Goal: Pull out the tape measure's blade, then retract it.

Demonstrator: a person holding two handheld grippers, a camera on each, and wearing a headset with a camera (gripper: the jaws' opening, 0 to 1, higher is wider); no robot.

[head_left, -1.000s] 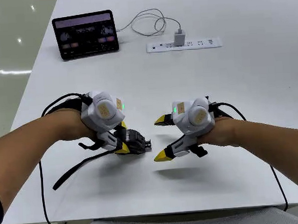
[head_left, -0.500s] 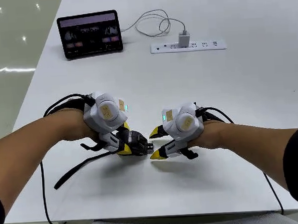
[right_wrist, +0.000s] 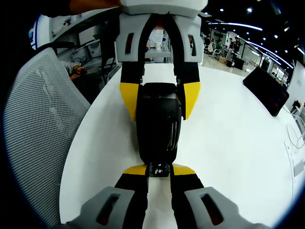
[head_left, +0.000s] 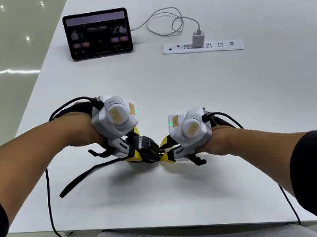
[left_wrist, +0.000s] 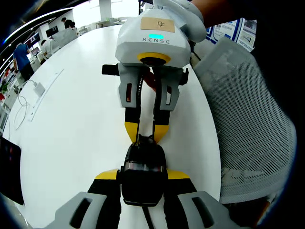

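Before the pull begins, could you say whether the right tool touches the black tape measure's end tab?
Touching: the right gripper view shows the right tool pinching the black tape measure's end tab.

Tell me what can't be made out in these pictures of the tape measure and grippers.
- Tape measure, head view: mostly hidden by the left gripper and right gripper.
- Its blade's markings, gripper views: hidden inside the case.
- Tablet screen, head view: too small to read.
- Chair, left gripper view: cut off by the picture's edge.
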